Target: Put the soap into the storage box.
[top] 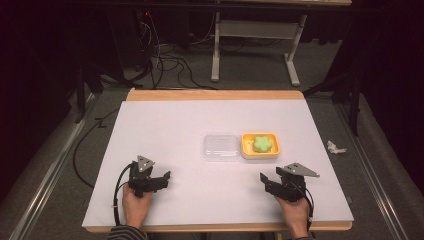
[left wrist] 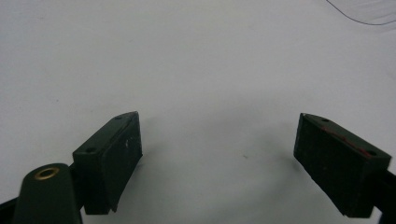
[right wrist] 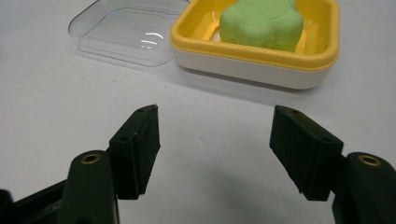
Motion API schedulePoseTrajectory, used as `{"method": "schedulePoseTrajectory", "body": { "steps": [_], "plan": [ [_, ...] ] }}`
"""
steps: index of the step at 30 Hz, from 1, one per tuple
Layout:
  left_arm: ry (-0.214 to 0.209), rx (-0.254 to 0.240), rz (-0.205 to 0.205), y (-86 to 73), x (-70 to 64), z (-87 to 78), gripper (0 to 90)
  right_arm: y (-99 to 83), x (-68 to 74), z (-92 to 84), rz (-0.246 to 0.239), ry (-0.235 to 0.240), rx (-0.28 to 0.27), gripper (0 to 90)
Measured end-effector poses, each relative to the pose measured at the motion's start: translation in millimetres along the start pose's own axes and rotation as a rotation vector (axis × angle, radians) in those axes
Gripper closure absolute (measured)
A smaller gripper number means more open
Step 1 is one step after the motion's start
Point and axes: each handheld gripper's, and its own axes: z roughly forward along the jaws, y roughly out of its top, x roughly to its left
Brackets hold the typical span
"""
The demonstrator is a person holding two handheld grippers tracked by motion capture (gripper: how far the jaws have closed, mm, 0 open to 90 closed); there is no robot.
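Glossy yellow-rimmed dish (right wrist: 261, 56) cradles lobed green soap (right wrist: 261, 23) beside clear lid (right wrist: 126, 32); both grippers' fingers apart.

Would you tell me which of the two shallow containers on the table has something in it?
The yellow dish, right of the clear lid, holds a green soap; the clear one lies empty.

A: What's where on the counter (top: 165, 130)?
B: Lid (top: 220, 146) & dish (top: 260, 153) touching, right of center; lid on the left. Soap (top: 261, 144) in dish.
A: Claws?
B: Left claw (top: 165, 178) nr front-left corner, right claw (top: 263, 181) nr front-right, both before the dish.
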Motion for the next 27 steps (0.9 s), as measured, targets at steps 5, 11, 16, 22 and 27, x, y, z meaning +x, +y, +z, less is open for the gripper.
{"method": "schedulePoseTrajectory", "body": {
  "steps": [5, 11, 16, 22, 27],
  "plan": [
    [0.000, 0.000, 0.000, 0.0, 0.0, 0.0, 15.8, -0.4, 0.5, 3.8, -0.002, -0.005, 0.003, 33.8],
    [0.000, 0.001, -0.001, 0.0, 0.0, 0.1, 15.8, -2.3, 0.3, 9.1, -0.017, -0.007, 0.002, 33.7],
    [0.000, 0.000, 0.000, 0.0, 0.0, 0.0, 15.8, -4.3, 1.8, 13.3, -0.024, -0.004, -0.006, 33.7],
    [0.000, 0.000, -0.001, 0.0, 0.0, 0.0, 15.8, -7.6, 4.2, 17.9, -0.026, 0.004, -0.021, 33.4],
    [0.000, 0.000, 0.000, 0.0, 0.0, 0.1, 15.8, -10.8, 4.2, 19.6, -0.022, 0.004, -0.020, 33.4]
  ]
}}
